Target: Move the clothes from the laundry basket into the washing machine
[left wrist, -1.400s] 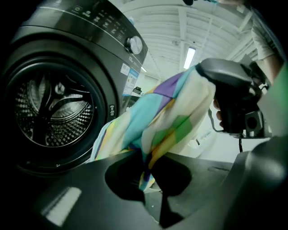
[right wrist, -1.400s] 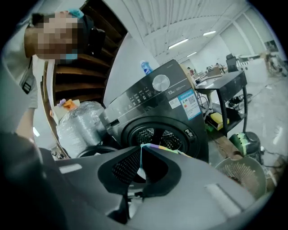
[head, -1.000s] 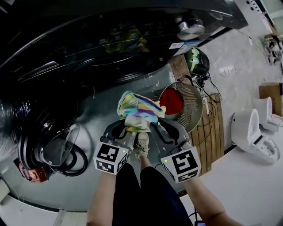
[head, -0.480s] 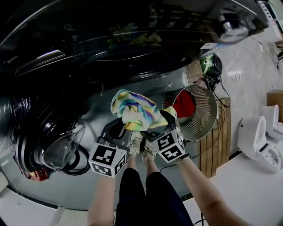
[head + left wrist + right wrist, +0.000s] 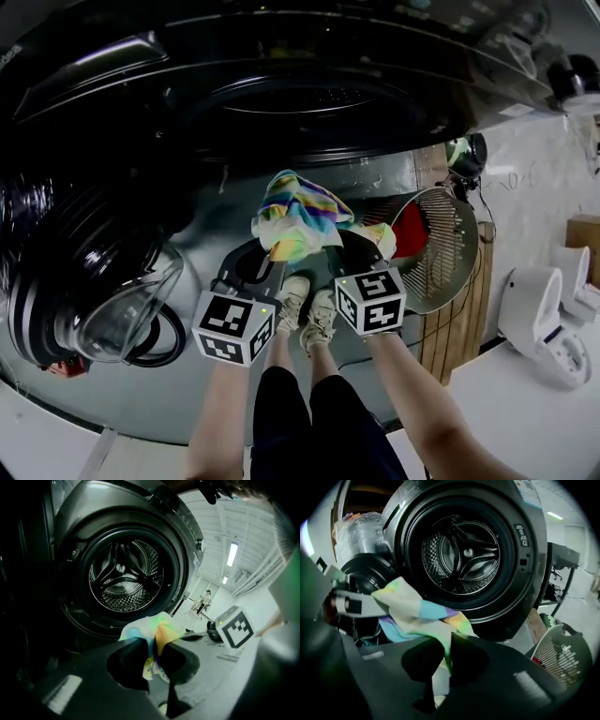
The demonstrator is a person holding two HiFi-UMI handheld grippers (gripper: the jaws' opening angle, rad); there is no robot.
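A pastel rainbow cloth (image 5: 298,211) hangs bunched in front of the washing machine's open drum (image 5: 328,98). My left gripper (image 5: 274,251) is shut on its lower left part, and the cloth (image 5: 149,631) is pinched between the jaws of the left gripper (image 5: 153,645). My right gripper (image 5: 349,242) is shut on the right side; the cloth (image 5: 415,613) runs into the closed right gripper (image 5: 447,641). The empty steel drum (image 5: 461,557) lies straight ahead. The laundry basket (image 5: 455,253) stands at the right with a red garment (image 5: 412,230) inside.
The machine's round glass door (image 5: 108,314) stands open at the lower left. Wooden boards (image 5: 459,314) lie under the basket. A white appliance (image 5: 539,314) sits at the far right. The person's shoes (image 5: 309,314) are below the grippers. A plastic-wrapped bundle (image 5: 361,529) is beside the machine.
Both grippers have sunk with the cloth in front of the drum opening. The right gripper moved in towards the left one and took a fresh hold on the cloth.
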